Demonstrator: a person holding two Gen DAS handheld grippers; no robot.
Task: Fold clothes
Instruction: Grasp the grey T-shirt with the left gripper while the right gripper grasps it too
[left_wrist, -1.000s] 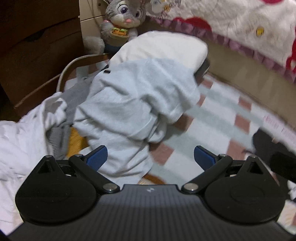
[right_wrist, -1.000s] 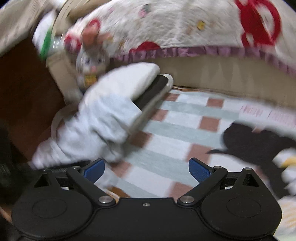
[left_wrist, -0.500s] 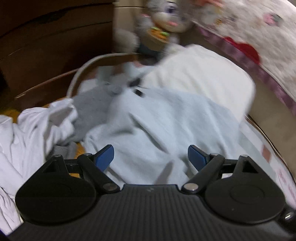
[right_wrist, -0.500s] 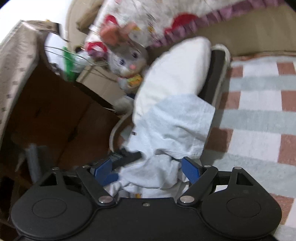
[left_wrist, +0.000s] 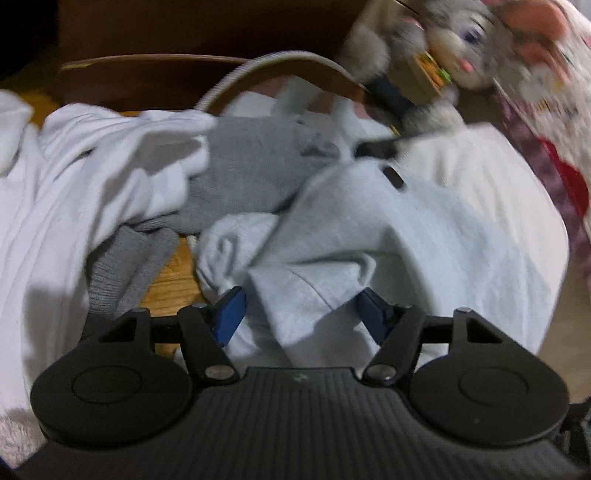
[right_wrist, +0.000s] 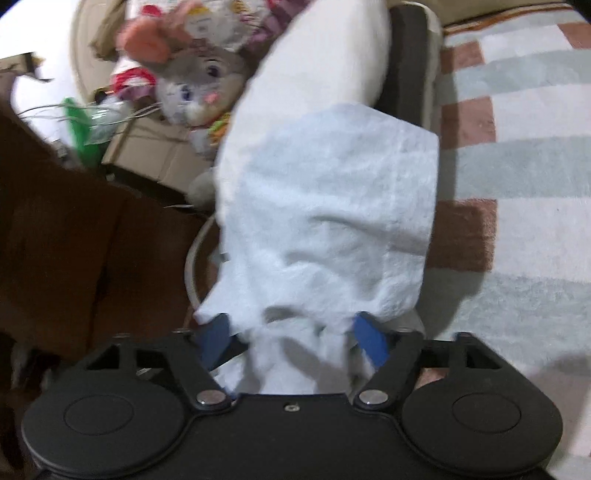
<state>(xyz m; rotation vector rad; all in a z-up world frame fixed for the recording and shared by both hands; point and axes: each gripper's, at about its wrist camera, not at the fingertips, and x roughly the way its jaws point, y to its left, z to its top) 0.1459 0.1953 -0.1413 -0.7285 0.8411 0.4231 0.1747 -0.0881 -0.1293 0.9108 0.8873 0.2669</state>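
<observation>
The pale blue fleece garment (left_wrist: 388, 236) lies crumpled over a white pillow (left_wrist: 491, 184), beside a grey knit garment (left_wrist: 240, 177) and a heap of white cloth (left_wrist: 74, 192). The left gripper (left_wrist: 297, 314) is closing, its blue pads either side of a fold of the pale blue fabric, not yet pressing it. The right gripper (right_wrist: 291, 338) is opening, its jaws wide, with the same garment (right_wrist: 332, 206) bunched between them. A grey plush rabbit (right_wrist: 199, 85) sits behind the pillow, and a checked rug (right_wrist: 524, 155) covers the floor to the right.
</observation>
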